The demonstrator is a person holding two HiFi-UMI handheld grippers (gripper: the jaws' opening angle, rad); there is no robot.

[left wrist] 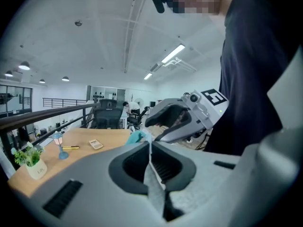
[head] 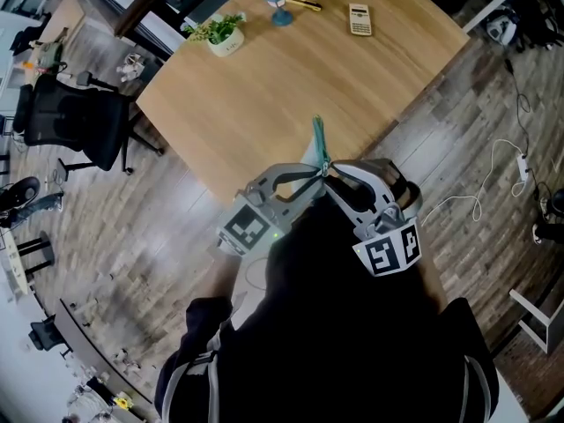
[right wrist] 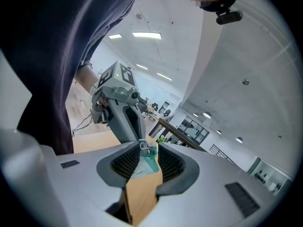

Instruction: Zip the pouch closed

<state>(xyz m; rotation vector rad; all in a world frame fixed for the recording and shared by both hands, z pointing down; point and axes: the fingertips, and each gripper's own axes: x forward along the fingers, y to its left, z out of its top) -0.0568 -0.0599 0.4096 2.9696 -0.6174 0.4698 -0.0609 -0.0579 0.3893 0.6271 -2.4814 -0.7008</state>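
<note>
A teal pouch (head: 318, 144) hangs in the air over the near edge of the wooden table (head: 291, 69), held between both grippers in front of the person's body. My left gripper (head: 314, 174) comes in from the left and is shut on a thin edge of the pouch (left wrist: 136, 137); in the left gripper view the fabric runs flat between the closed pads (left wrist: 161, 167). My right gripper (head: 332, 172) meets it from the right. In the right gripper view the metal zipper pull (right wrist: 145, 147) sits at the tips of the right gripper (right wrist: 147, 150), pinched there, with the teal pouch (right wrist: 152, 163) just behind it.
Far side of the table: a small potted plant (head: 225, 38), a blue figurine (head: 278, 5), a yellow pen (head: 304, 4) and a calculator (head: 359, 18). A black office chair (head: 84, 122) stands to the left. White cables (head: 493, 183) lie on the wood floor at right.
</note>
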